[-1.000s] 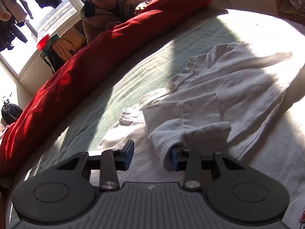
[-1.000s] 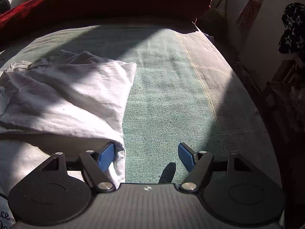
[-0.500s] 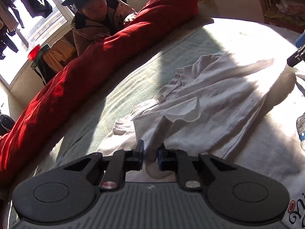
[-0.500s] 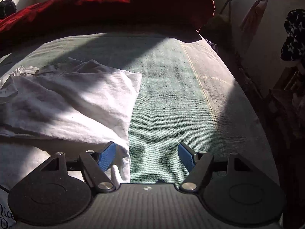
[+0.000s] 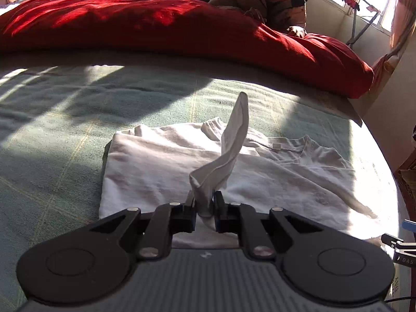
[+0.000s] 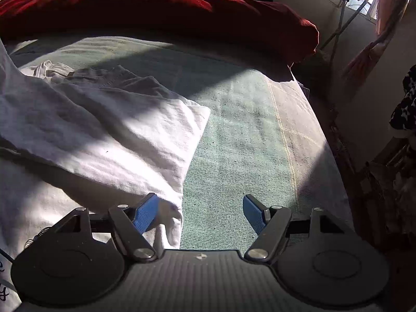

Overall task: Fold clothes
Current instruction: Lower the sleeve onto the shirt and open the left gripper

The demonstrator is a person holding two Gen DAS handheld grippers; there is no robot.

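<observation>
At frame centre my left gripper (image 5: pixel 204 208) pinches the shirt (image 5: pixel 161 161) sleeve (image 5: pixel 228 143); I'd lay it flat inward. Lower down, my right gripper (image 6: pixel 201 214) gapes, empty.

White T-shirt (image 5: pixel 260 176), short-sleeved, thin cotton, creased. Lies spread flat on the green bed cover (image 5: pixel 65 135), neckline toward the far side with a small label showing inside the collar. One side folded inward, giving a straight edge. One sleeve (image 5: pixel 231 140) raised off the body of the shirt, standing up in a twisted strip, its lower end pinched in the left claw (image 5: pixel 204 209). Near corner of the hem (image 6: pixel 169 215) lies just beside one finger of the right claw (image 6: pixel 200 214), not pinched. Partly sunlit, partly in shadow.
</observation>
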